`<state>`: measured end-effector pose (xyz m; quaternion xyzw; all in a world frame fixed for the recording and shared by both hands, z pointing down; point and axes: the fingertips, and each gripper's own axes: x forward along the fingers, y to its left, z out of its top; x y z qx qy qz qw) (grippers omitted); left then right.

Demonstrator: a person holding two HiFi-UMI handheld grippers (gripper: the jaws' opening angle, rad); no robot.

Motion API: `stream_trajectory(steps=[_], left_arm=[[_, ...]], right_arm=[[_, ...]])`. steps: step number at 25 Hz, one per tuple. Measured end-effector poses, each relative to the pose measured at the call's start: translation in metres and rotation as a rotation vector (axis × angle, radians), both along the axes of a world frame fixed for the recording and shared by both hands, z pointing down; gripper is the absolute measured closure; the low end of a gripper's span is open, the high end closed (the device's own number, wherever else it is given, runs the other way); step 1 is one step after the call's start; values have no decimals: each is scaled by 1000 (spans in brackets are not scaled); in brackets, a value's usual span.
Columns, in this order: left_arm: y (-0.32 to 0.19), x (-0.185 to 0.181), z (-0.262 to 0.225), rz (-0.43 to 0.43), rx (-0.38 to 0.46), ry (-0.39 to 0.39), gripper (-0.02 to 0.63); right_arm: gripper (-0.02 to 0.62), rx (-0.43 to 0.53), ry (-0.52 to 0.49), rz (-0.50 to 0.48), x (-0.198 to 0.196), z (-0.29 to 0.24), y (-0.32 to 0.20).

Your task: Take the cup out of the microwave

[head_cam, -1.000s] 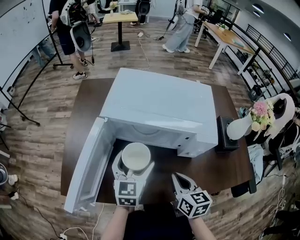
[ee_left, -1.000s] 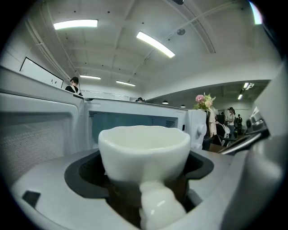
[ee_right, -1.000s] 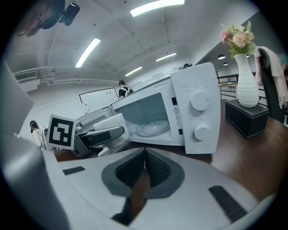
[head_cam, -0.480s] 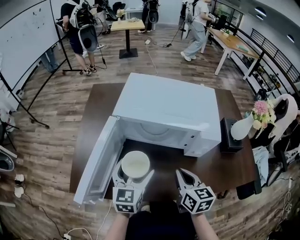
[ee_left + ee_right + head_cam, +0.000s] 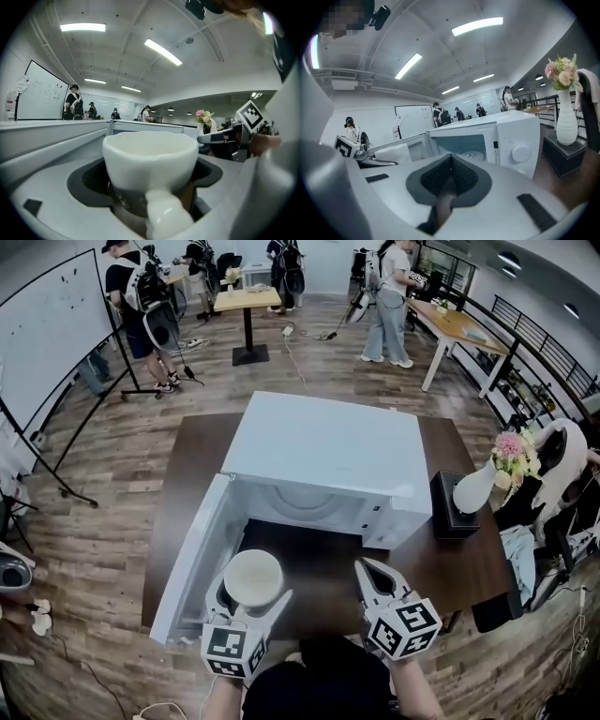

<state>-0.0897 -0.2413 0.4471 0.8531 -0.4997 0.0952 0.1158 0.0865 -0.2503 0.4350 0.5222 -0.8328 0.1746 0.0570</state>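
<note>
A white cup [image 5: 251, 577] with an empty bowl sits between the jaws of my left gripper [image 5: 246, 593], which is shut on it in front of the open microwave [image 5: 323, 470]. The cup [image 5: 150, 165] fills the left gripper view, its handle toward the camera. It is held outside the oven cavity, over the dark table [image 5: 441, 563], next to the open door [image 5: 190, 559]. My right gripper [image 5: 371, 579] is shut with nothing in it, to the right of the cup. In the right gripper view the microwave [image 5: 506, 140] stands ahead with its cavity bare.
A black box [image 5: 452, 505] and a white vase of flowers [image 5: 480, 479] stand on the table right of the microwave. Several people stand on the wooden floor beyond. A whiteboard [image 5: 47, 334] is at the far left. A light desk [image 5: 459, 329] is at the back right.
The left gripper has drawn the cup back from the microwave mouth toward me and a little left. The right gripper has stayed close to its place.
</note>
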Motion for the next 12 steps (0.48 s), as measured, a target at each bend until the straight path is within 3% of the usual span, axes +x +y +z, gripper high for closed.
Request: stream_trajectory(steps=[6,12], left_arm=[[6,-3,-13,26,38,-18,87],[13,-2,-13,38,71,-27,87]], right_arm=[[601,126,25,61,20,-21,4],[602,118,48,83,31,-9,12]])
